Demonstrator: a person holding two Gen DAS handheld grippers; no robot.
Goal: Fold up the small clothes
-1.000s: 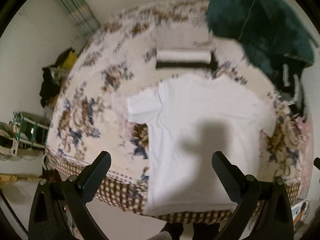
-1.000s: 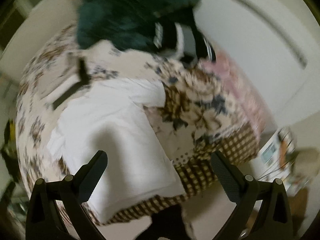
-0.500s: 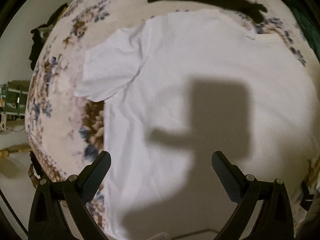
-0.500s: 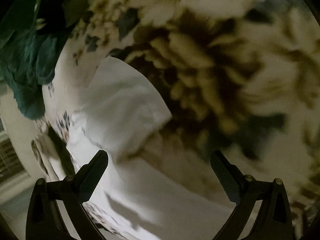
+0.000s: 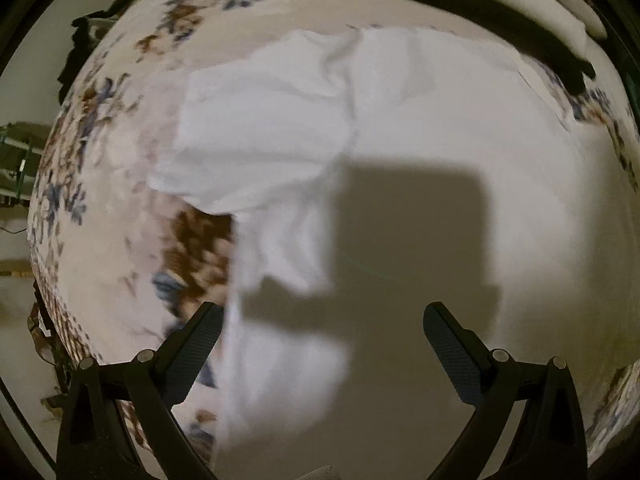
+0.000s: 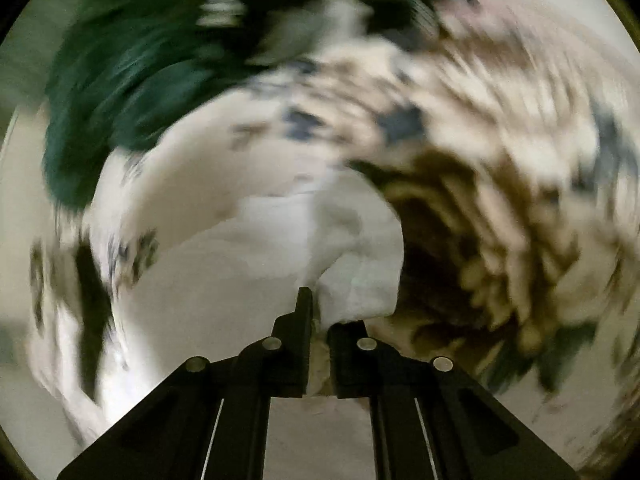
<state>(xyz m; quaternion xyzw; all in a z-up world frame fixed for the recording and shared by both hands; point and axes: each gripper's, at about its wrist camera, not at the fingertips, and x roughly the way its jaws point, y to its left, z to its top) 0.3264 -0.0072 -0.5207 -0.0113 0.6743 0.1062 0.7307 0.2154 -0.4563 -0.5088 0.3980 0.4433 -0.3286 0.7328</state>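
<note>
Two grippers work one white T-shirt (image 5: 420, 152) spread on the floral bedspread (image 5: 120, 160). Right gripper (image 6: 318, 320) is clenched on cloth near the sleeve (image 6: 360, 272); left gripper (image 5: 322, 332) hangs released over the shirt's body, its other sleeve (image 5: 256, 136) toward ten o'clock. To fold cleanly, carry the pinched edge low and straight across, pinning the body flat.

Left gripper (image 5: 322, 334): jaws spread wide, nothing between them, pointing down at the shirt (image 5: 400, 160) from just above. Right gripper (image 6: 318, 320): jaws nearly closed, pinching a fold of shirt fabric between the fingers (image 6: 302, 320). Right view heavily motion-blurred.
</note>
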